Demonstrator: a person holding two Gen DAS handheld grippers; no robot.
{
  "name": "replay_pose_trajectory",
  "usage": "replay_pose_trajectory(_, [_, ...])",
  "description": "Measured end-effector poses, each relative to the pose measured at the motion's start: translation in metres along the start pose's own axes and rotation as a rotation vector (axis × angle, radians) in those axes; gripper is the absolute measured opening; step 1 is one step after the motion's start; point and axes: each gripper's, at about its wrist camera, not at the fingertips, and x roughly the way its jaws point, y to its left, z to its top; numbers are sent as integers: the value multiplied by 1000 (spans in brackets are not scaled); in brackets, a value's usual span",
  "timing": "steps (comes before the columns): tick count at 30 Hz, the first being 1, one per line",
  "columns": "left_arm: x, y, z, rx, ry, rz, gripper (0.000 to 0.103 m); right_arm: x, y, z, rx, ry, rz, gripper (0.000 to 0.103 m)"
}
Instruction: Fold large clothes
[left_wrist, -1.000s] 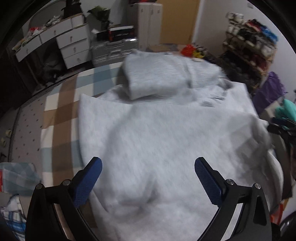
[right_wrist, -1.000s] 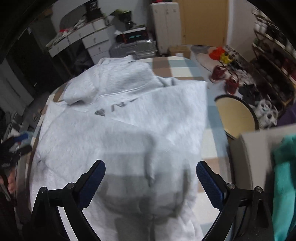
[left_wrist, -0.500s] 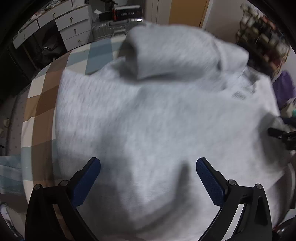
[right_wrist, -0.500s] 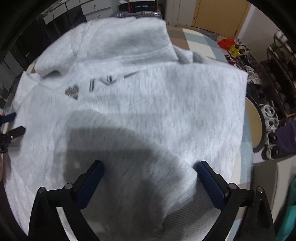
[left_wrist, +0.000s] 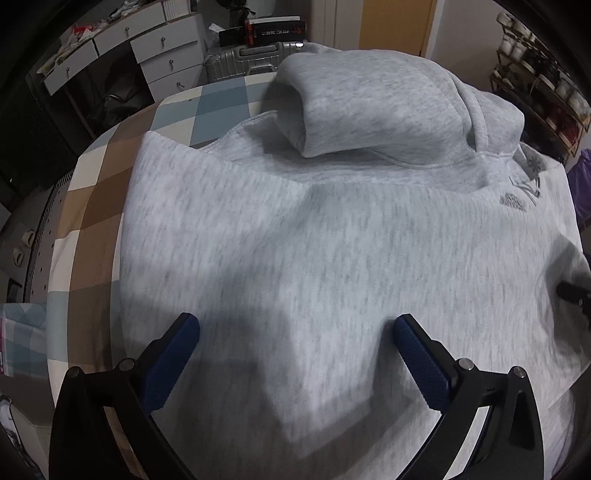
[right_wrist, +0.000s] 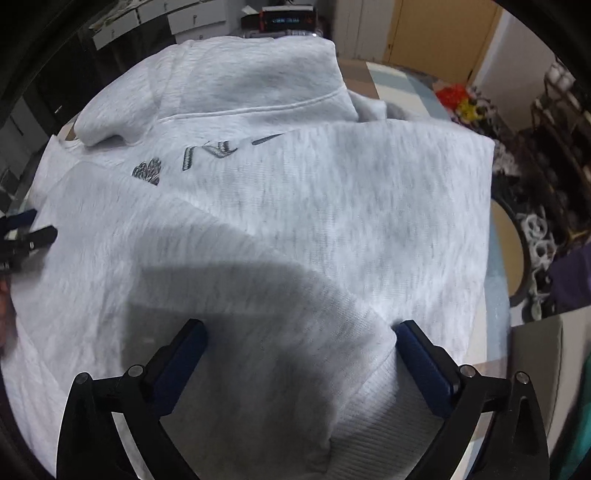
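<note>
Across the checked blue, brown and white tablecloth (left_wrist: 92, 206) our light grey fleece hoodie (left_wrist: 332, 236) lies spread, hood at the far edge, one ribbed-cuffed sleeve (right_wrist: 369, 398) folded over the body. We hold our left gripper (left_wrist: 295, 332) and right gripper (right_wrist: 299, 336) wide apart above the fabric, clasping nothing.

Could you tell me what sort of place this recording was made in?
Probably a lived-in room at home, perhaps a bedroom or storage room: a white chest of drawers and a silver suitcase stand behind the checked table, and shoe racks line the wall.
</note>
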Motion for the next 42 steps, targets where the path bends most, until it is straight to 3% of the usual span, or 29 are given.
replay_pose_trajectory(2, [2, 1, -3, -6, 7, -8, 102, -14, -4, 13, 21, -4, 38, 94])
replay_pose_trajectory(9, [-13, 9, -6, -50, 23, 9, 102, -70, -4, 101, 133, -199, 135, 95])
replay_pose_trajectory(15, [-11, 9, -5, -67, -4, 20, 102, -30, 31, 201, 193, -178, 159, 93])
replay_pose_trajectory(17, [-14, 6, -8, -60, -14, 26, 102, -6, 51, 227, 160, -185, 119, 91])
replay_pose_trajectory(20, [-12, 8, -8, -48, -34, 23, 102, 29, 69, 245, 124, -144, 95, 79])
replay_pose_trajectory(22, [-10, 9, -5, -46, -27, 25, 102, 36, 69, 245, 120, -153, 68, 75])
replay_pose_trajectory(25, [-11, 7, -6, -48, -30, 26, 102, 31, 74, 243, 99, -156, 108, 27])
replay_pose_trajectory(26, [-15, 4, -10, -50, -32, 27, 102, 27, 78, 239, 78, -152, 90, 25])
replay_pose_trajectory(28, [-20, 0, -16, -51, -31, 29, 102, 13, 87, 227, 18, -180, 47, 9])
replay_pose_trajectory(35, [-20, -1, -14, -72, -30, 44, 102, -64, 91, 150, -93, -361, 87, 7])
replay_pose_trajectory(39, [-23, 3, -8, -116, 3, 44, 102, -83, 90, 94, -102, -388, 111, 7])
replay_pose_trajectory(42, [-37, 10, -7, -172, -24, 1, 102, -77, 79, 52, -67, -359, 158, 7])
